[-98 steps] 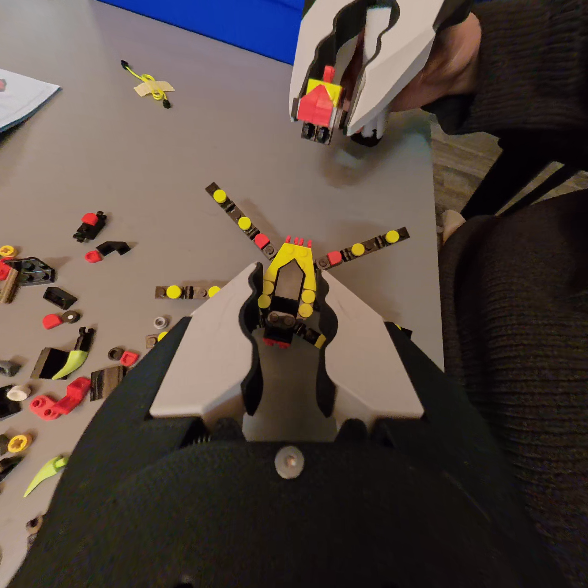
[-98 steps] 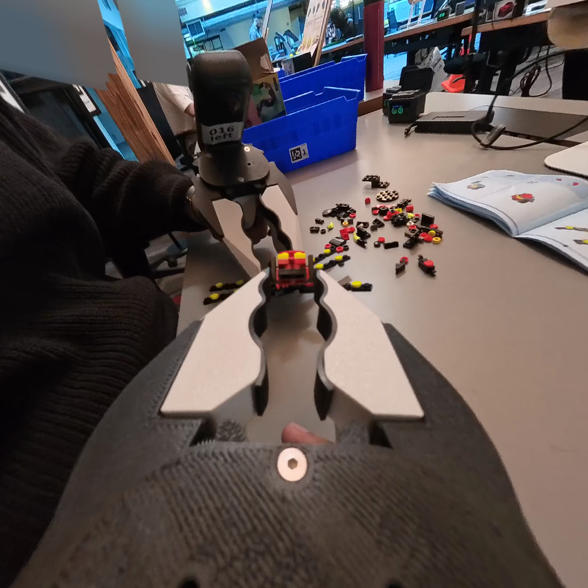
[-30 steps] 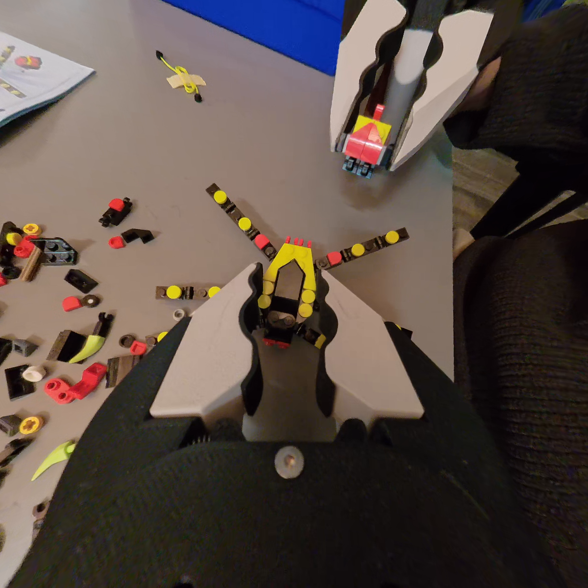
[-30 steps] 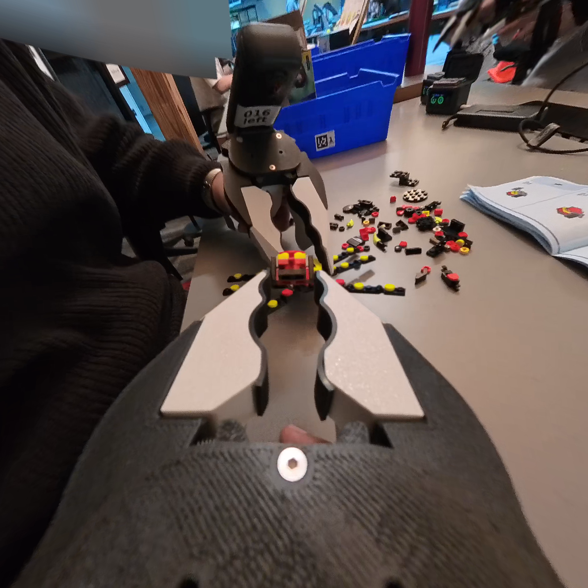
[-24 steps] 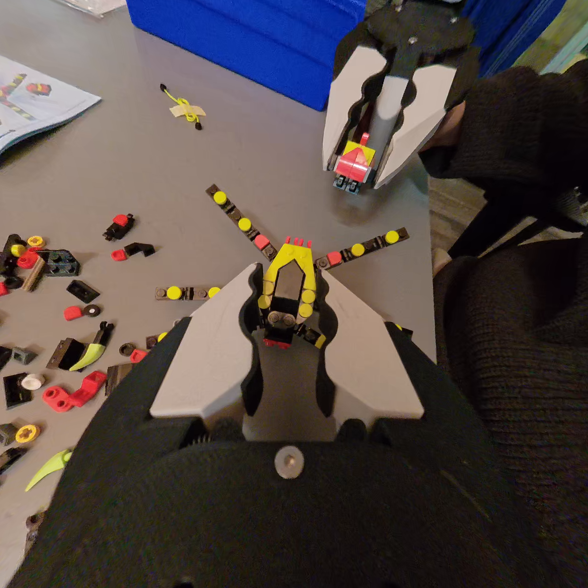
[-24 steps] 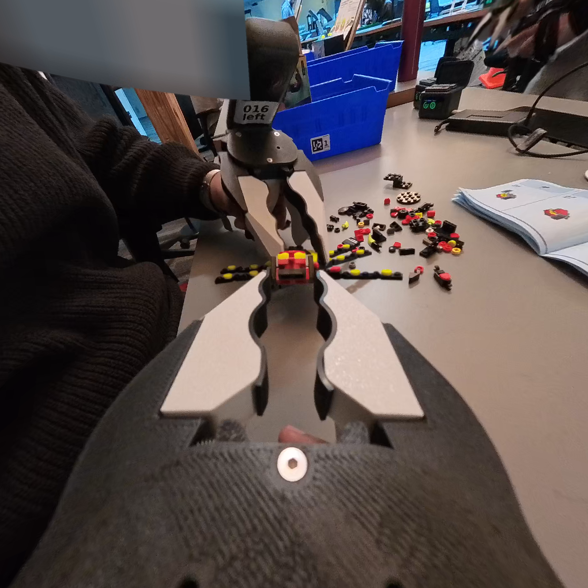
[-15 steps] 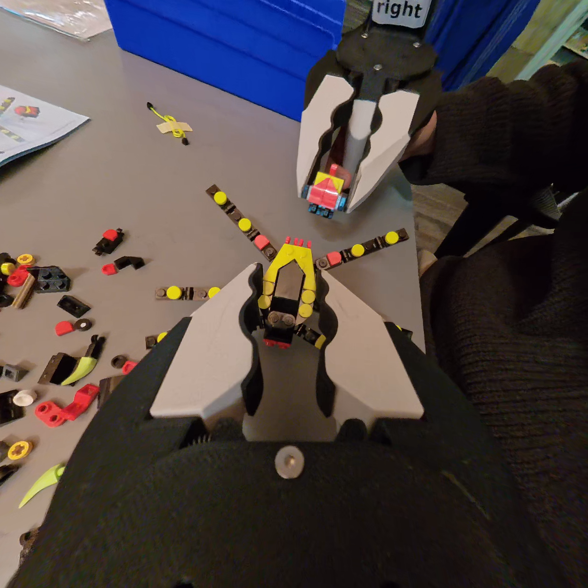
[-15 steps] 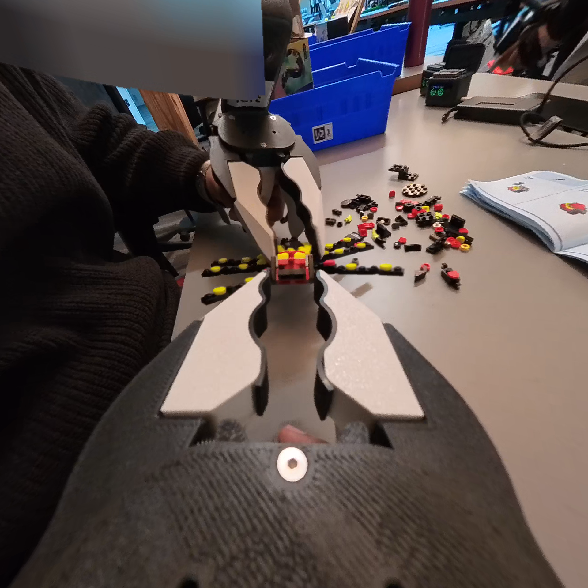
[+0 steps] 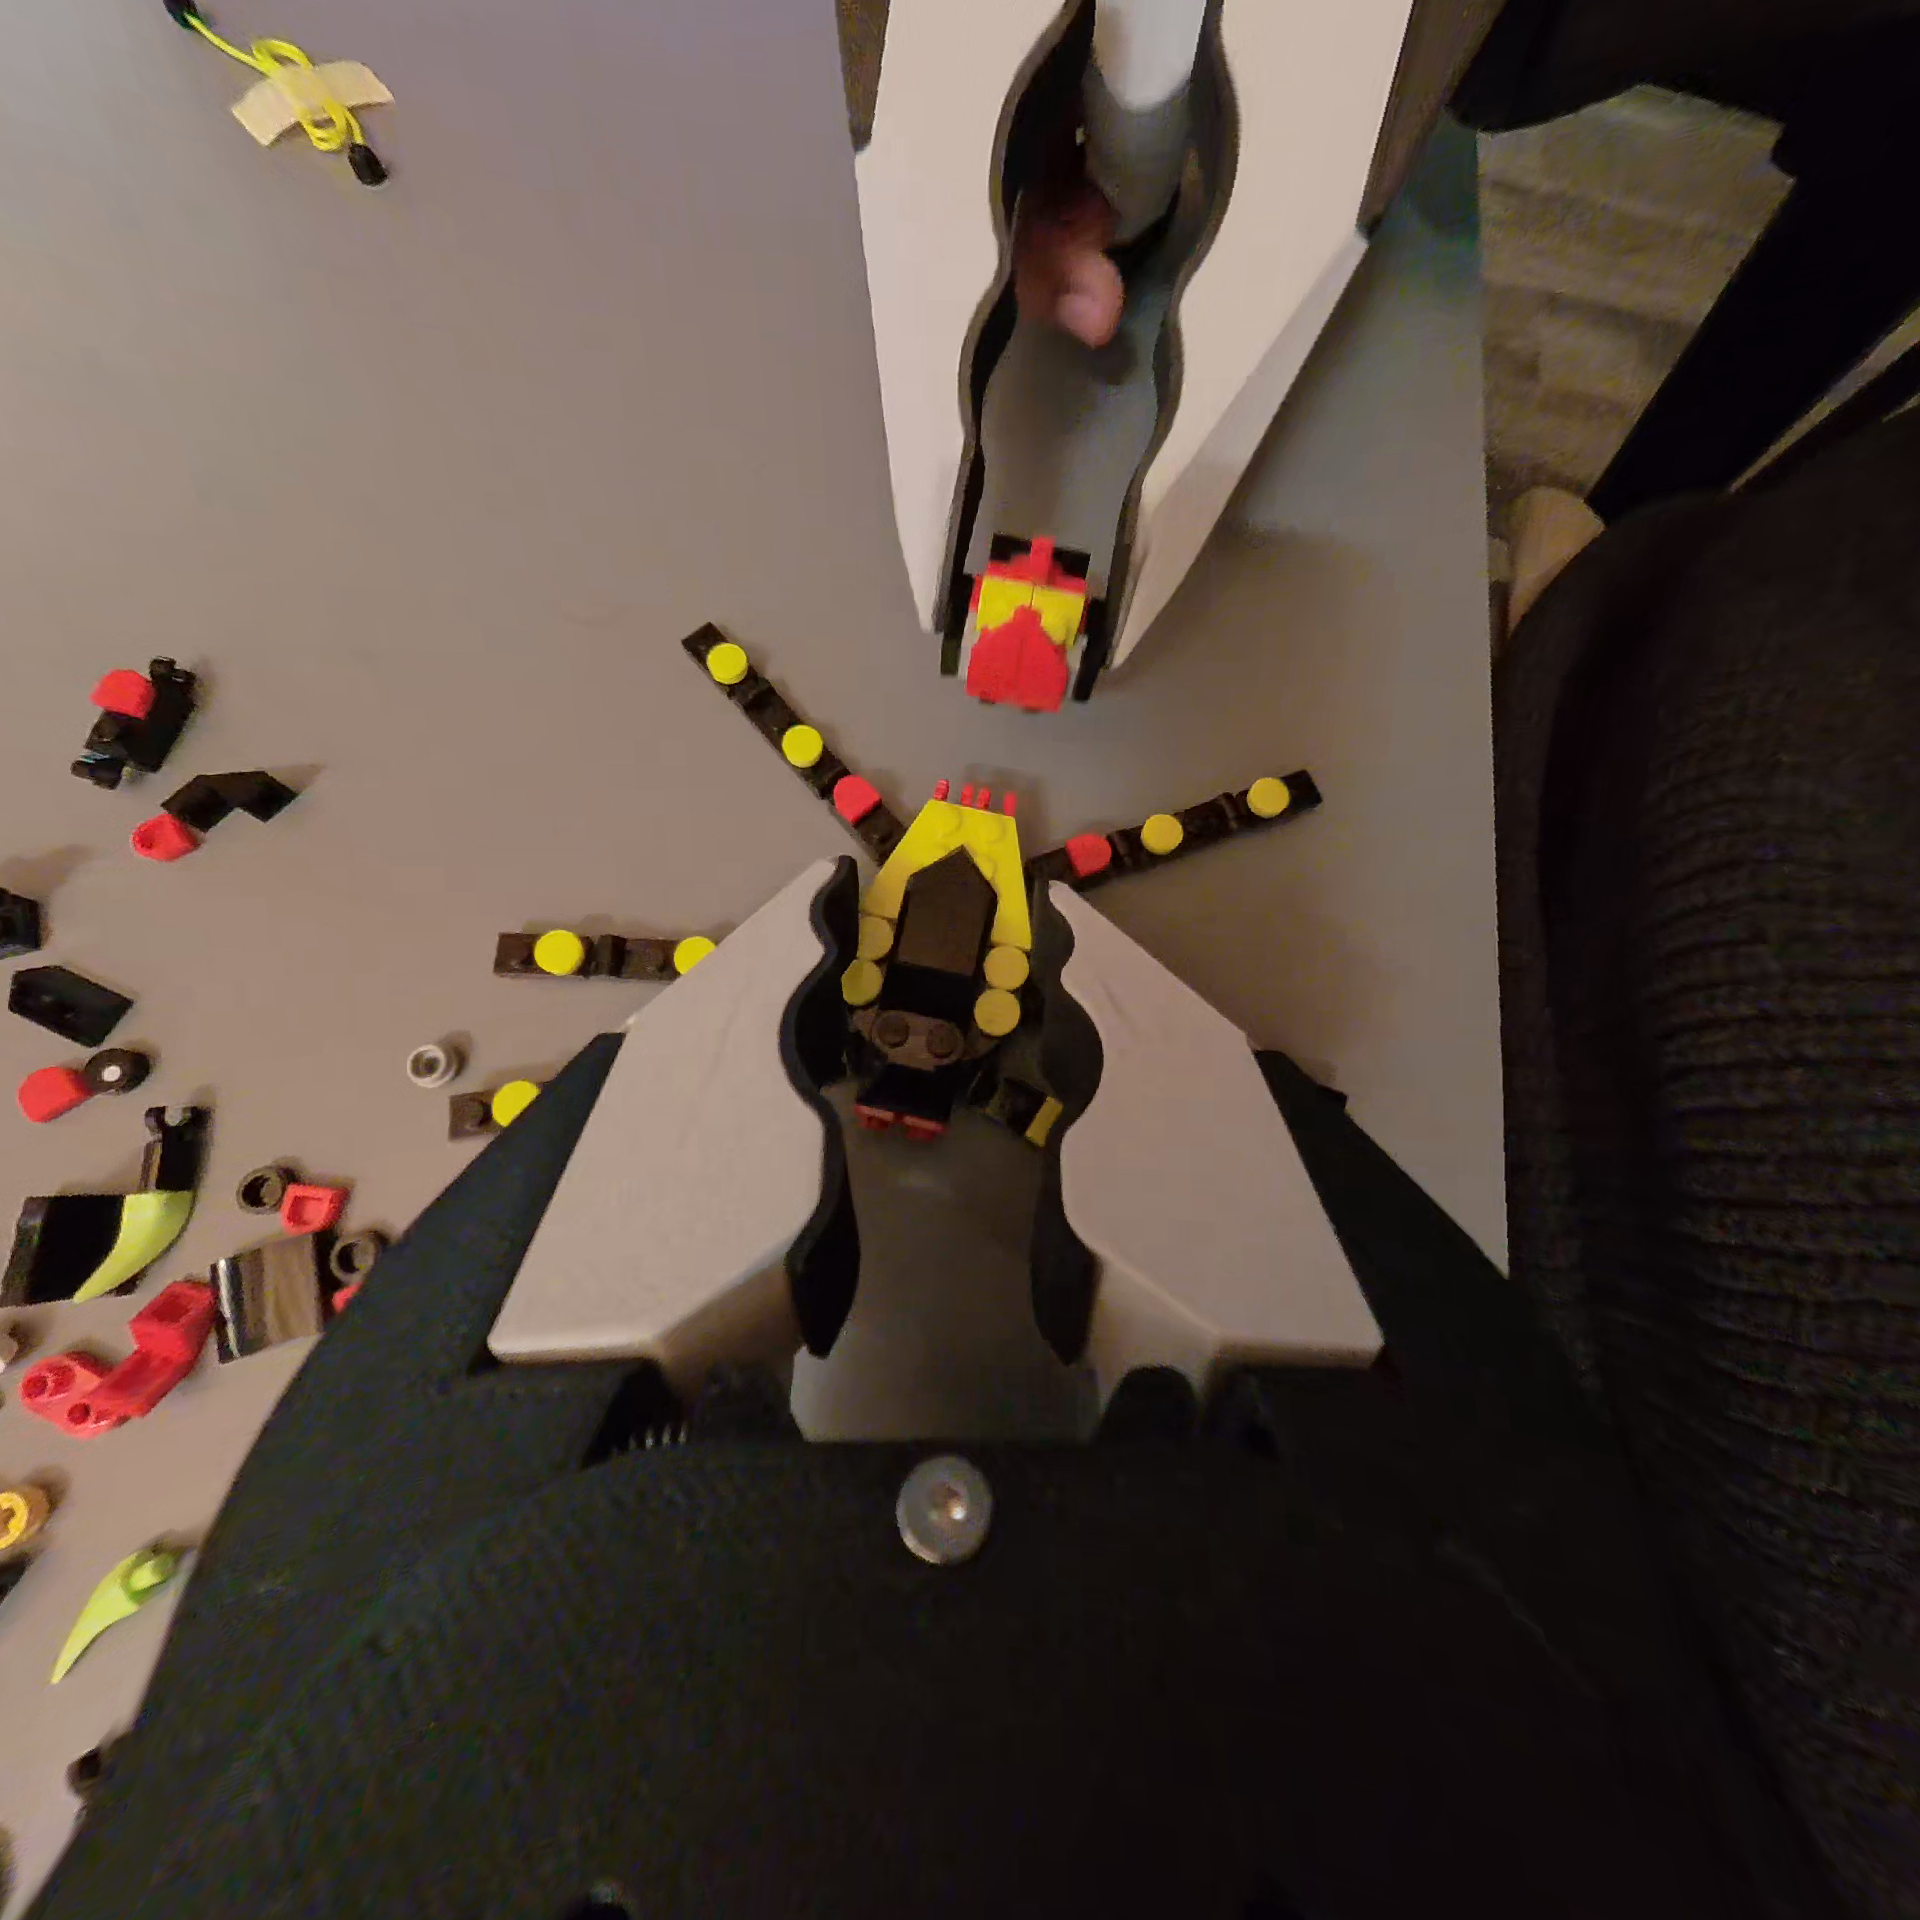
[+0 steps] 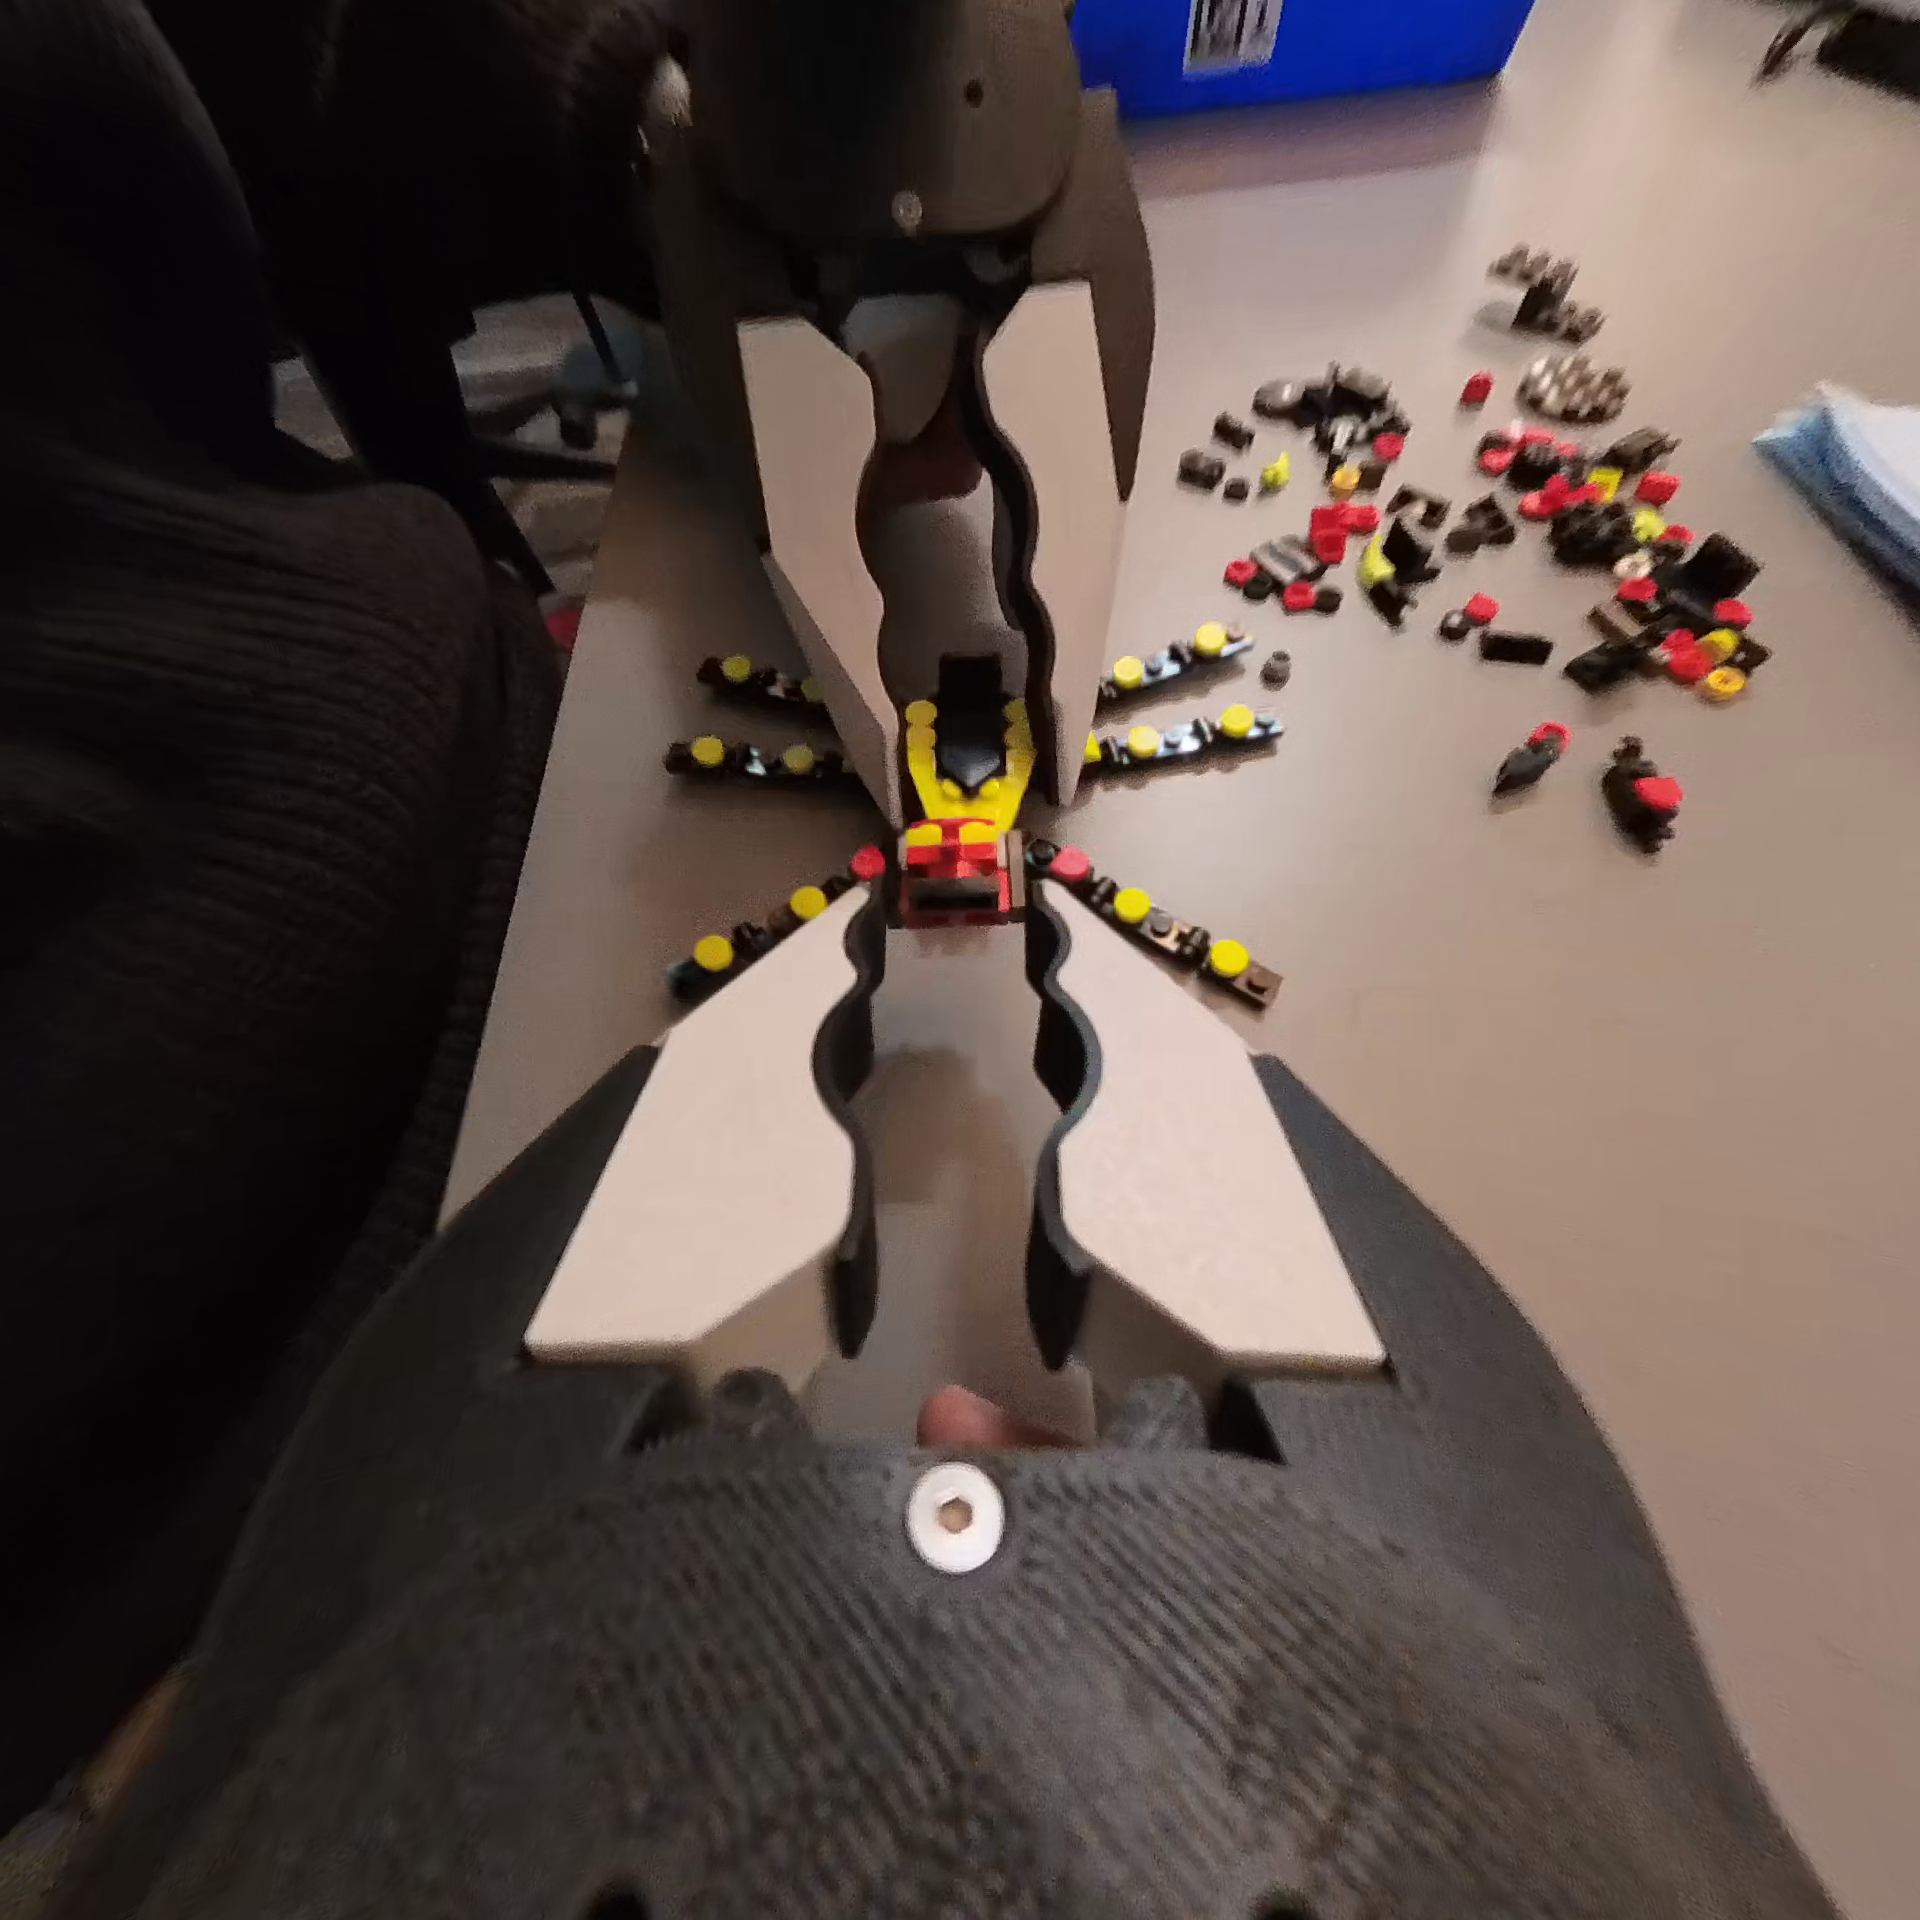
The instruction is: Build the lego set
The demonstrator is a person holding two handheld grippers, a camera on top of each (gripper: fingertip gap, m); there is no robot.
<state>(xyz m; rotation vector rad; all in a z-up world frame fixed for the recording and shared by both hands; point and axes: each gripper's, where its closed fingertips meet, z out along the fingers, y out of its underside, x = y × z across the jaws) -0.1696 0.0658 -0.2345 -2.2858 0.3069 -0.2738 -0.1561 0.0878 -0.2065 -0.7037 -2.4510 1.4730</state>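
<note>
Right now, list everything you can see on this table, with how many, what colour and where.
Spider body: one, yellow and black, in the left gripper.
Legs: black strips with yellow and red studs, fanning from the body; count unclear.
Head piece: one, red and yellow, in the right gripper, just short of the body's front.
Loose bricks: many, black, red, yellow, scattered on the grey table.
Booklet: one, pale blue, table edge.
Bin: one, blue, far side.
Left gripper, right gripper: both shut.
</note>
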